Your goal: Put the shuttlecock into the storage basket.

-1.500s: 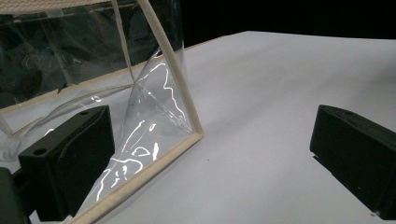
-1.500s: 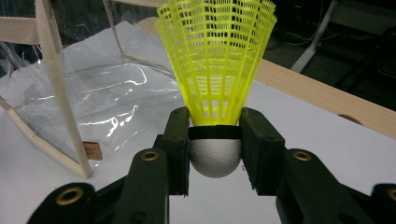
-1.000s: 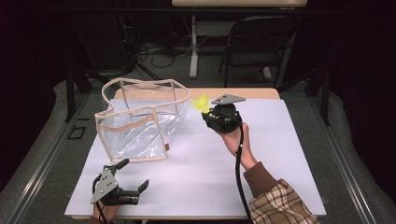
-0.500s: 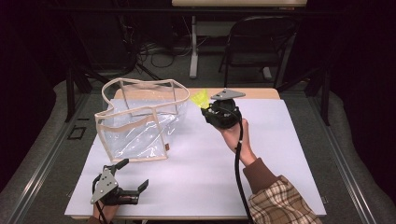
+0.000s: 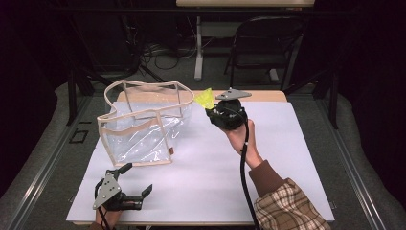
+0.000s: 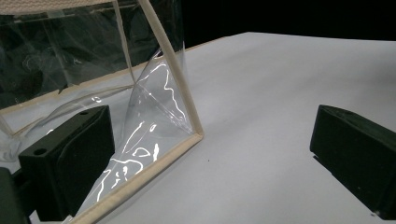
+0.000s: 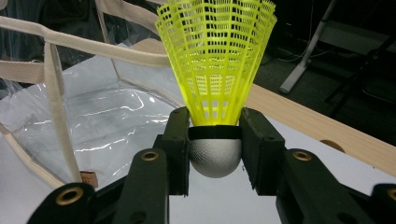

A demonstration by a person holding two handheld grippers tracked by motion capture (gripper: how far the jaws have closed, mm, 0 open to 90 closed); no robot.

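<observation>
My right claw (image 7: 215, 140) is clenched on the silver rounded cork of the yellow plastic mesh shuttlecock (image 7: 217, 56), just beside the clear plastic tote bag (image 5: 143, 124). It's feather-light with a crushable skirt; grip the firm cork. My left claw (image 5: 131, 184) rests released on the surface (image 5: 287, 158).

A clear plastic bag with beige fabric trim (image 5: 143, 125) stands open on the white tabletop (image 5: 287, 158). Just beside its right rim, the right gripper (image 5: 209, 108) holds a yellow plastic shuttlecock (image 5: 205, 98) aloft. The left gripper (image 5: 136, 184) rests open-jawed near the front edge
</observation>
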